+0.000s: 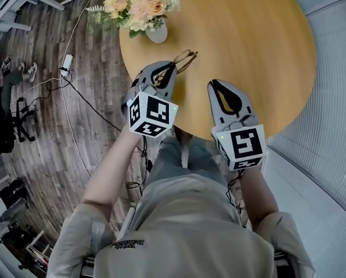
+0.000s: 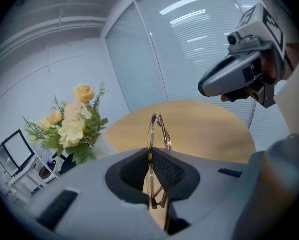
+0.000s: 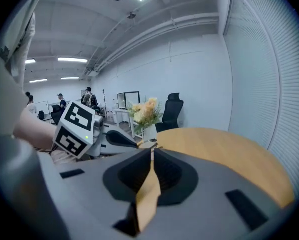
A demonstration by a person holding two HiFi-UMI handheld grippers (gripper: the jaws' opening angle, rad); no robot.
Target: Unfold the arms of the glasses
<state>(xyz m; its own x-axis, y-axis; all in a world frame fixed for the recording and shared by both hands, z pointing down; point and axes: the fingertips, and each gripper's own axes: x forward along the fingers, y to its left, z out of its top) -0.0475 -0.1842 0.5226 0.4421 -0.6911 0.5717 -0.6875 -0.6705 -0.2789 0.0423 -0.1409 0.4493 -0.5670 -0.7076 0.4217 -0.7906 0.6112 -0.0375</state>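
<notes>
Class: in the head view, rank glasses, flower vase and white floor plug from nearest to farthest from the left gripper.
1. glasses, gripped by the left gripper
2. flower vase, on the table beyond
3. white floor plug, far left, below

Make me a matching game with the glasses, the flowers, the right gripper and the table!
Things:
1. glasses
2. flowers
3. right gripper
4. table

States:
a. round and wooden
b. shut, holding nothing
c. pinched in the left gripper
d. standing in a white vase

Pairs: 1-c, 2-d, 3-b, 4-a.
</notes>
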